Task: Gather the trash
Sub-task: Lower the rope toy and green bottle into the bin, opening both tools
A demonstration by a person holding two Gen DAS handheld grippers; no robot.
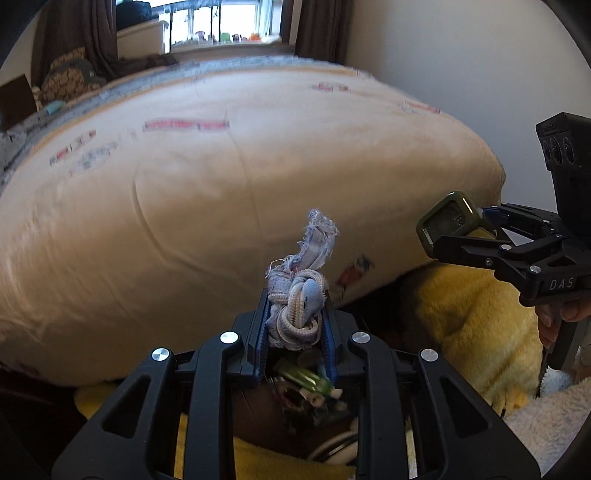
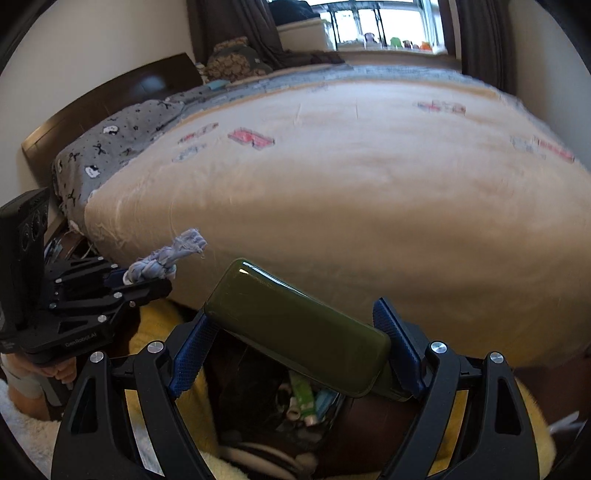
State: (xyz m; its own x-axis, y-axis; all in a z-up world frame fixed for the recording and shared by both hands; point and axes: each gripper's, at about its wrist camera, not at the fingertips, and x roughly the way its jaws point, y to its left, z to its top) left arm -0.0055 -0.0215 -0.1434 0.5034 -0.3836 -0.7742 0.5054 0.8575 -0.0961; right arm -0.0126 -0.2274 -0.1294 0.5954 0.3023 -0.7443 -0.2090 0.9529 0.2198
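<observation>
My left gripper (image 1: 295, 321) is shut on a knotted scrap of frayed pale blue cloth and cord (image 1: 301, 295), held upright over a bin of trash (image 1: 306, 391). The scrap also shows in the right wrist view (image 2: 162, 260), in the left gripper (image 2: 147, 277). My right gripper (image 2: 295, 343) is shut on a dark olive green case (image 2: 295, 325), held slanted between the blue pads over the same bin (image 2: 306, 402). In the left wrist view the right gripper (image 1: 476, 229) holds the case (image 1: 448, 218) at the right, near the bed's corner.
A wide bed with a beige blanket (image 1: 221, 184) fills the space ahead. A yellow fluffy cover (image 1: 476, 328) lies below its edge. A grey patterned pillow (image 2: 110, 147) and dark headboard (image 2: 110, 99) are at the left. A window (image 2: 380, 22) is beyond.
</observation>
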